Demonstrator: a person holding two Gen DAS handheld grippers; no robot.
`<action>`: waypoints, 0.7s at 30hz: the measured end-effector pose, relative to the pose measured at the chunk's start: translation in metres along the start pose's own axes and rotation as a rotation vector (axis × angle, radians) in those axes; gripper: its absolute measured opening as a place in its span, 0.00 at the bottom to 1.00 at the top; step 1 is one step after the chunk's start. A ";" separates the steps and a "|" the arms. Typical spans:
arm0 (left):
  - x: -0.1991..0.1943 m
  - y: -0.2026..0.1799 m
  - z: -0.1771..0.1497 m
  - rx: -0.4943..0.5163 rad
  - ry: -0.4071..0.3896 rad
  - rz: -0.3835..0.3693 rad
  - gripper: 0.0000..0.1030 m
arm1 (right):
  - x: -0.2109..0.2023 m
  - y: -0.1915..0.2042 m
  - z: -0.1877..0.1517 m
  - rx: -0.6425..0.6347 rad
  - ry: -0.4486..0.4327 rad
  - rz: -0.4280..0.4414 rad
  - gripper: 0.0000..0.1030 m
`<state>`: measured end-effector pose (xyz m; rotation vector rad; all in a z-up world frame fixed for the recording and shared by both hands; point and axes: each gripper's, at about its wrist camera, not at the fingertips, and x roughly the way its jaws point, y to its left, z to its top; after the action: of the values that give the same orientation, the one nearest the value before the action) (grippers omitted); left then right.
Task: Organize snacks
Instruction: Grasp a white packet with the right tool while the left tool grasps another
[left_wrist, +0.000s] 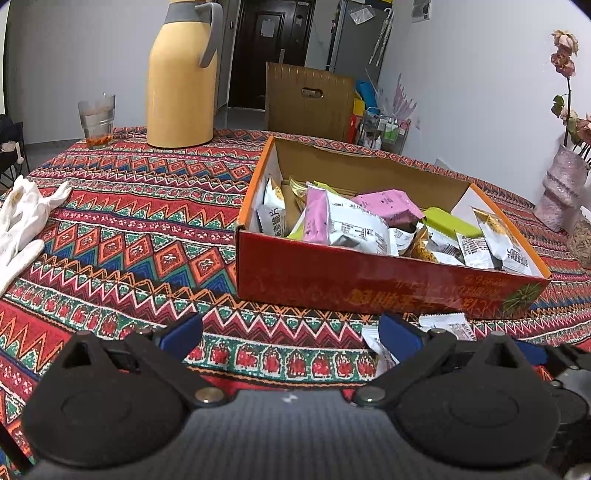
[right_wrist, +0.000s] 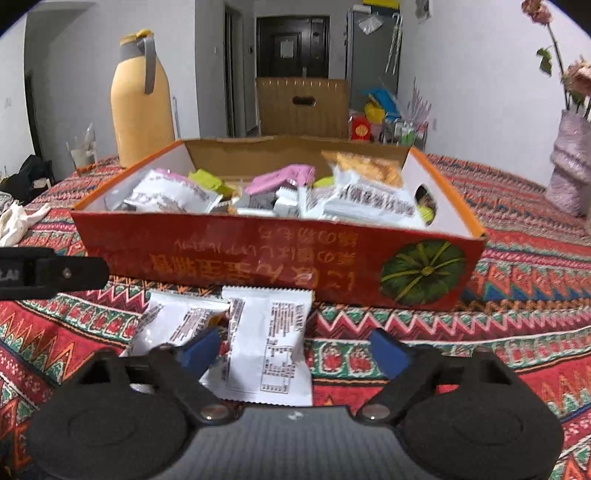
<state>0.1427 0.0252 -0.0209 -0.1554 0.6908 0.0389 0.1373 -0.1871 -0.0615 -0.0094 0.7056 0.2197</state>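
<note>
Both jaws you hold gape empty; your right gripper (right_wrist: 295, 350) straddles a white packet (right_wrist: 267, 343) below the red box (right_wrist: 258, 262); left gripper (left_wrist: 291, 332) lower centre over the tabletop (left_wrist: 147, 221)

The red box (right_wrist: 258, 258) walls off the counter (left_wrist: 129, 229) ahead, its top open above heaped snacks (left_wrist: 354, 221); two white packets (right_wrist: 266, 347) lie just before it; cloth left of the box lies bare up to the yellow jug (left_wrist: 181, 77), glass (left_wrist: 96, 120) and white gloves (left_wrist: 22, 221).
</note>
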 end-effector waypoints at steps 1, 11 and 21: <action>0.001 0.000 0.000 0.000 0.003 -0.001 1.00 | 0.002 0.000 0.000 0.004 0.007 0.007 0.73; 0.005 -0.001 -0.001 0.002 0.021 -0.020 1.00 | -0.004 0.005 -0.003 -0.022 -0.025 0.025 0.38; 0.008 -0.007 -0.002 0.014 0.034 -0.036 1.00 | -0.028 -0.018 -0.009 0.035 -0.081 -0.005 0.38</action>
<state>0.1484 0.0183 -0.0269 -0.1553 0.7223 -0.0035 0.1146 -0.2113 -0.0509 0.0308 0.6285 0.2016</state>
